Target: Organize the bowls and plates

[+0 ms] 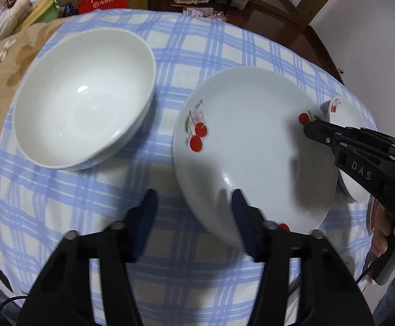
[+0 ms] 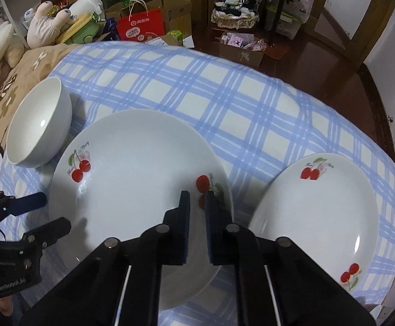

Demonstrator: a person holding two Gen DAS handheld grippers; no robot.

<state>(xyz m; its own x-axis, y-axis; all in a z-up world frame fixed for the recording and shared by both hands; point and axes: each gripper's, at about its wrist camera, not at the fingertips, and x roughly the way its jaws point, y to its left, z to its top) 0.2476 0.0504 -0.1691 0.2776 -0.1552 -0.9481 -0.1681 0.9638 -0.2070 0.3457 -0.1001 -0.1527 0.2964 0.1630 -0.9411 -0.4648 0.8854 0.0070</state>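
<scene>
Both tongs straddle the near plate's [image 2: 132, 190] rim, right [image 2: 197, 203] clamped at 3 o'clock, left [image 1: 194, 203] still apart at 9; next, lift it level onto the other plate [image 2: 319, 217].

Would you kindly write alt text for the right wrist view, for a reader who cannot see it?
The right hand-held gripper clamps the right rim of a large cherry-print plate on a blue checked cloth. The left hand-held gripper straddles the plate's left rim; a white bowl sits left, a second cherry-print plate right.

place: home | cues: plush toys [image 2: 45, 24], cardboard boxes [image 2: 170, 13], checked tablecloth [image 2: 224, 95]
</scene>
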